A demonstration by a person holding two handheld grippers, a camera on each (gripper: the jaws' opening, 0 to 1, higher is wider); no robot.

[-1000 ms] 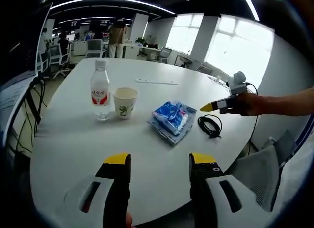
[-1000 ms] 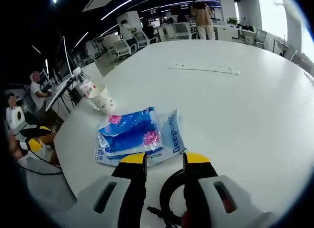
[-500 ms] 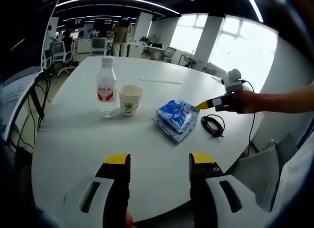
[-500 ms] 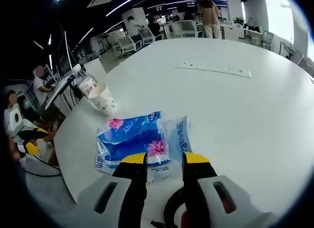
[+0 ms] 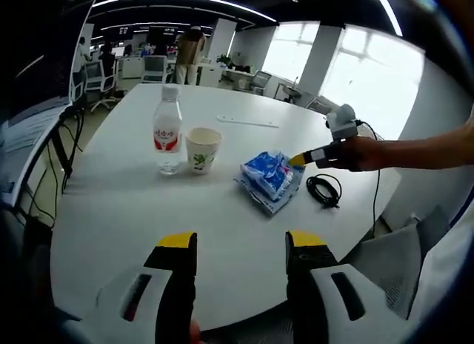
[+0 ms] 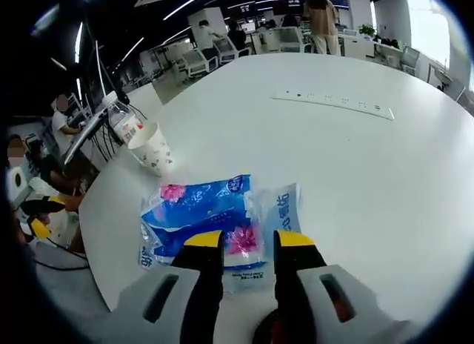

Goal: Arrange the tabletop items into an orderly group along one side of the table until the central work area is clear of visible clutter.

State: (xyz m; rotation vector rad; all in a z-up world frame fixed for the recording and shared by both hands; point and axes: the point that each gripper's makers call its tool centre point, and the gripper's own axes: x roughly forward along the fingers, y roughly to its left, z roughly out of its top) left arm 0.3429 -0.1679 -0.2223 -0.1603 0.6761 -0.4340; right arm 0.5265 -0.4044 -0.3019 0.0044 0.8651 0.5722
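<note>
Your right gripper (image 6: pixel 248 240) has crept forward over the blue tissue pack (image 6: pixel 204 218), jaws narrowly parted and holding nothing, with the black cable coil (image 5: pixel 324 190) now almost out of its view, while your left gripper (image 5: pixel 241 242) hangs back wide open and empty. Pack, paper cup (image 5: pixel 202 149) and water bottle (image 5: pixel 167 129) sit mid-table (image 5: pixel 111 210), cable to the right. Close too shallow and the slack wrapper may slip or drag (the coil's tail is cut off, so snagging is hard to rule out).
</note>
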